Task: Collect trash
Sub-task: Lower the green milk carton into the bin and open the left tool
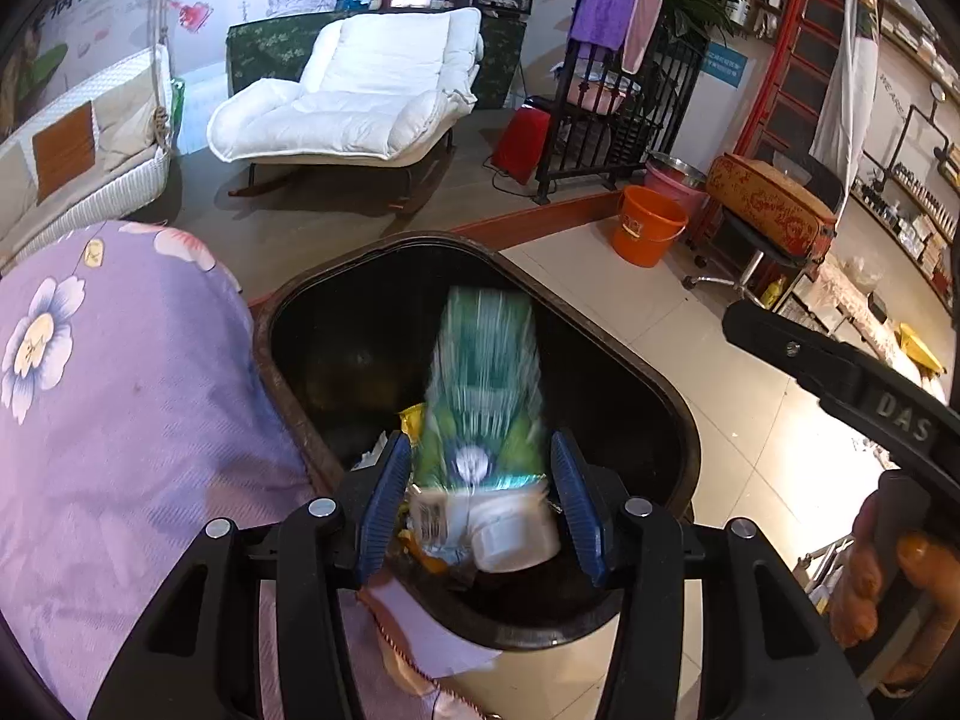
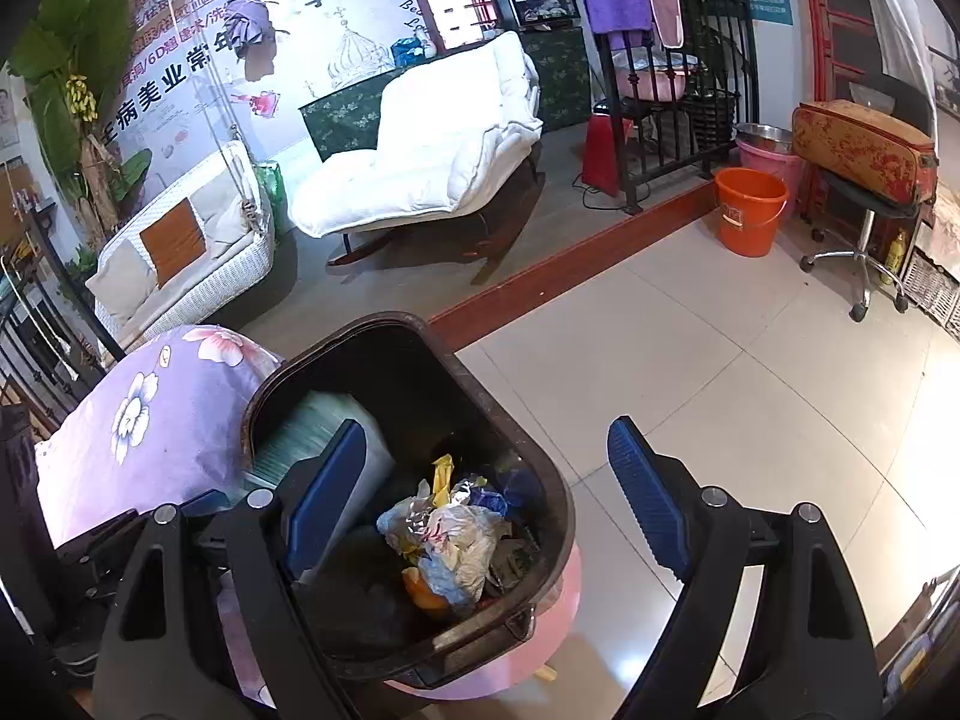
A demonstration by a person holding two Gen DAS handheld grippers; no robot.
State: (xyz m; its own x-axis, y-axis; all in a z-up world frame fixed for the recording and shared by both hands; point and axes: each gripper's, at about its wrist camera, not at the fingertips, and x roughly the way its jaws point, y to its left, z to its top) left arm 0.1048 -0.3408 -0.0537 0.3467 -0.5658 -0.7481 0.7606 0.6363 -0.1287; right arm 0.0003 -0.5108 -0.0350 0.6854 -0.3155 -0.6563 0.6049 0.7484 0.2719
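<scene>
Hovering over the black bin (image 1: 672, 414), left gripper (image 1: 480, 498) spread open, blurred green-white packet (image 1: 486, 378) at 12 o'clock w/ no contact visible; right gripper (image 2: 498, 492) wide open, empty, above crumpled wrappers (image 2: 450, 534).

Ahead of the claw a white recliner (image 1: 354, 102) stands before the poster wall (image 2: 180, 60); an orange bucket (image 1: 648, 231) sits far right on pale floor tiles (image 2: 750, 372).

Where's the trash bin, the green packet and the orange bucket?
trash bin (image 2: 558, 516), right wrist view, on its right rim.
green packet (image 1: 486, 372), left wrist view, on its blurred middle.
orange bucket (image 2: 747, 222), right wrist view, on its front wall.
</scene>
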